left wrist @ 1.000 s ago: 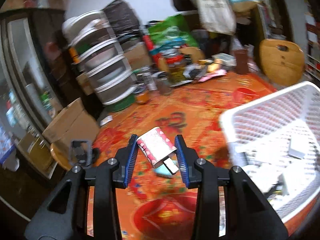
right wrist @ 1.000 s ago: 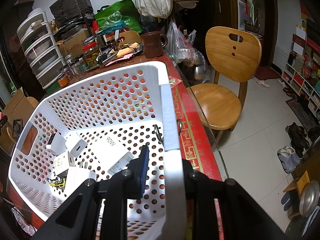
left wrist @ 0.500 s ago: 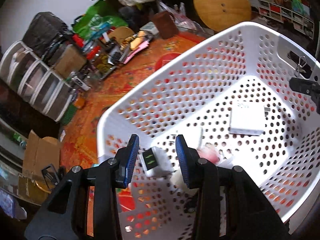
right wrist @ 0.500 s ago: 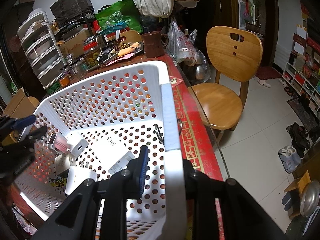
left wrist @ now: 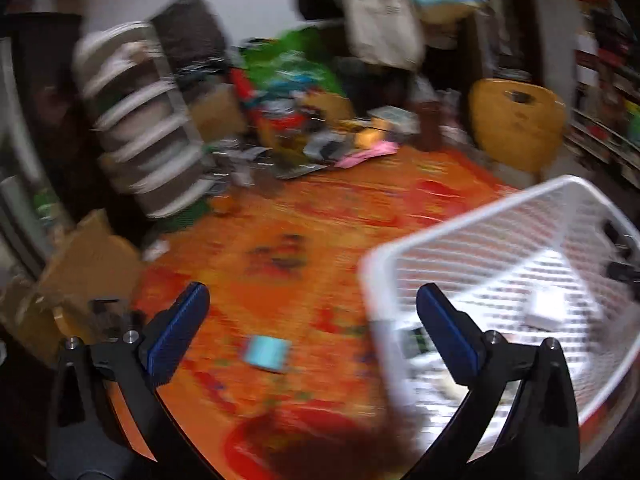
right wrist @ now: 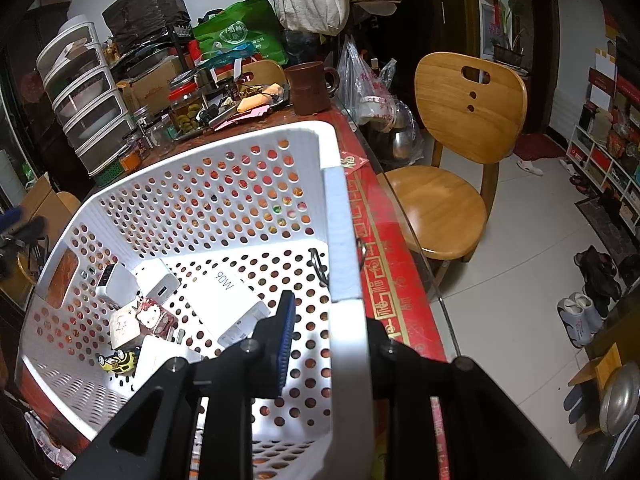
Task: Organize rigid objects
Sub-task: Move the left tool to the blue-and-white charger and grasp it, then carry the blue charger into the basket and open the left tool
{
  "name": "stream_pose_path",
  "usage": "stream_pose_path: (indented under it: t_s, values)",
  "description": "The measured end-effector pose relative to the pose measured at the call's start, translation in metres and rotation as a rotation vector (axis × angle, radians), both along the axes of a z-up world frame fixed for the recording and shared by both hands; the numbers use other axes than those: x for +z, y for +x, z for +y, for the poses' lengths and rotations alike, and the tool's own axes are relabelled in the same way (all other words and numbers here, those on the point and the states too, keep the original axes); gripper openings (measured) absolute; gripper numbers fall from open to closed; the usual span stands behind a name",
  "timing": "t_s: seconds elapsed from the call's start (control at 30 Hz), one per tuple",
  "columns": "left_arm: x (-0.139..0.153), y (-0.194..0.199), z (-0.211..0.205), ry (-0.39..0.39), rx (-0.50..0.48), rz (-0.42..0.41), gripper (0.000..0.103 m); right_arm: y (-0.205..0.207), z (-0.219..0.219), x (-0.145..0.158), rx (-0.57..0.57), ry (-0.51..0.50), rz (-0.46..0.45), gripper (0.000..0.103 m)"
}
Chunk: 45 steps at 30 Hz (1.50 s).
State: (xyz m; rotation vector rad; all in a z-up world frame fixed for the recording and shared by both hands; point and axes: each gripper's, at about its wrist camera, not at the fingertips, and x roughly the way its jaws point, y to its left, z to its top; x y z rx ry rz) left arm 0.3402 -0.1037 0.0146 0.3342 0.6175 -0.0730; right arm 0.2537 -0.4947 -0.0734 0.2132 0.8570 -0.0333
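Note:
A white perforated basket stands on the orange-red tablecloth; it also shows blurred in the left wrist view. Inside lie several white chargers, a 90W brick, a pink cartoon charger and a small yellow toy car. My right gripper is shut on the basket's right wall. My left gripper is open and empty, above the cloth left of the basket. A light blue flat item lies on the cloth between its fingers.
Clutter fills the table's back: stacked plastic drawers, jars, a green bag, a brown mug. A wooden chair stands right of the table. Cardboard boxes sit at the left.
My left gripper carried the pink charger over the basket, opened and let it go inside, then swung back left over the cloth. The right gripper kept its hold on the basket wall.

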Motion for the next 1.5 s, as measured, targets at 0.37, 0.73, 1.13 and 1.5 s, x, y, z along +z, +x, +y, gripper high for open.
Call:
stream_pose_path:
  t_s: [0.37, 0.73, 1.13, 1.5]
  values:
    - [-0.114, 0.069, 0.121, -0.063, 0.170, 0.230, 0.102, 0.000, -0.001, 0.001, 0.000, -0.002, 0.001, 0.024]
    - [-0.163, 0.105, 0.109, -0.110, 0.161, 0.298, 0.102, 0.002, -0.002, 0.002, 0.002, -0.011, 0.005, 0.024]
    - [-0.166, 0.105, 0.115, -0.138, 0.170, 0.270, 0.060, 0.003, -0.004, 0.004, 0.001, -0.018, 0.003, 0.024]
    - [-0.127, 0.074, 0.124, -0.082, 0.254, 0.036, 0.060, 0.002, -0.003, 0.004, -0.009, -0.032, 0.000, 0.024]
